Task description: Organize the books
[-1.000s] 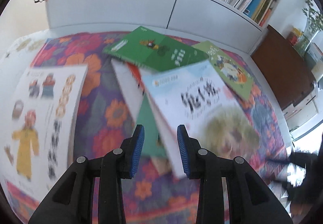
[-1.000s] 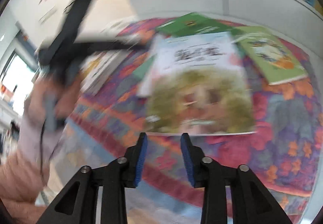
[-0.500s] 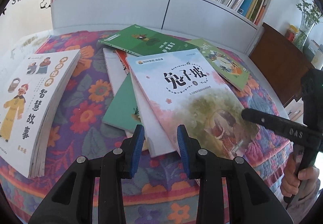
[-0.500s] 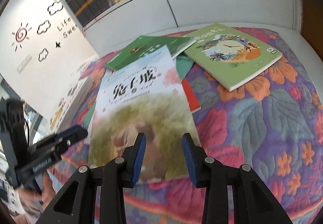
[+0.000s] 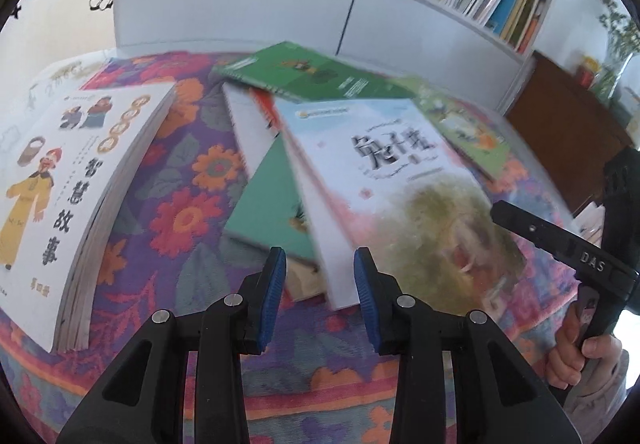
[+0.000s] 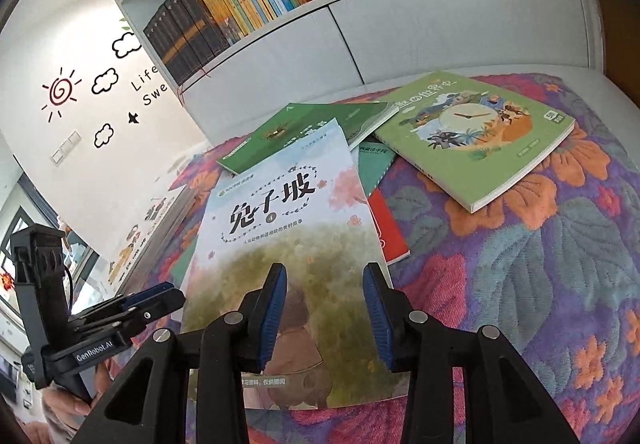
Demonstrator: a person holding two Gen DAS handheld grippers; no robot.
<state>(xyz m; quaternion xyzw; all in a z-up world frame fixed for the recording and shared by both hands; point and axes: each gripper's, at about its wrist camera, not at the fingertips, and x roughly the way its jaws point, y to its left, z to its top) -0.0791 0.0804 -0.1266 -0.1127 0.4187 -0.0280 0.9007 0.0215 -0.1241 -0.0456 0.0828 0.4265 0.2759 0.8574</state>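
Now both tools, left tool and right tool, angle downward over the book, jaws opening, empty.

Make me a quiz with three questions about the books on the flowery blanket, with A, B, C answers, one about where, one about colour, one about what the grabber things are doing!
1. Where is the thick white storybook?
A. On its own, apart from the pile
B. Under the pile
C. On the shelf

2. What colour is the cover of the clock book?
A. Red
B. Light green
C. Black

3. What does the right gripper hold?
A. A pencil
B. The clock book
C. Nothing

Answers:
1. A: in the left wrist view it lies alone on the blanket, beside the pile.
2. B: the cover around the clock picture is light green.
3. C: its jaws are opening over the rabbit book, pads not pressing it. The left gripper is opening too, at that book's near corner.
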